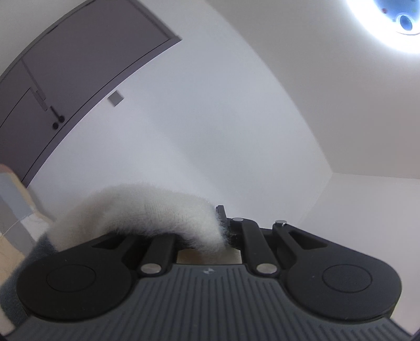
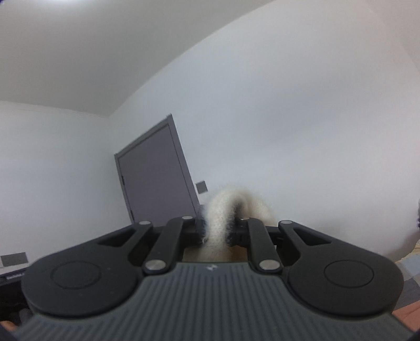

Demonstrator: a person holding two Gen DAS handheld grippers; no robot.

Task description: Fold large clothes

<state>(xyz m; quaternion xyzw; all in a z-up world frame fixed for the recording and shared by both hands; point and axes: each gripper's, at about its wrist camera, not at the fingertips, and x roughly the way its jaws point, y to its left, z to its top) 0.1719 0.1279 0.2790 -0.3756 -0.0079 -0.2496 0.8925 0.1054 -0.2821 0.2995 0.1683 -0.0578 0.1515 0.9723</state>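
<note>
A fluffy cream-white garment [image 1: 136, 209] is pinched in my left gripper [image 1: 221, 230], which is shut on its edge; the cloth arches up and falls away to the left over the gripper's body. In the right wrist view the same cream garment [image 2: 223, 209] is clamped between the fingers of my right gripper [image 2: 218, 230], also shut, with a fold bulging above the jaws. Both grippers are held high and point slightly upward at the walls. The rest of the garment hangs below, out of sight.
A grey door [image 1: 65, 70] fills the upper left of the left wrist view, with a bright ceiling lamp [image 1: 393, 21] at top right. The right wrist view shows the grey door [image 2: 155, 178] against a white wall and patterned bedding [image 2: 409, 267] at the right edge.
</note>
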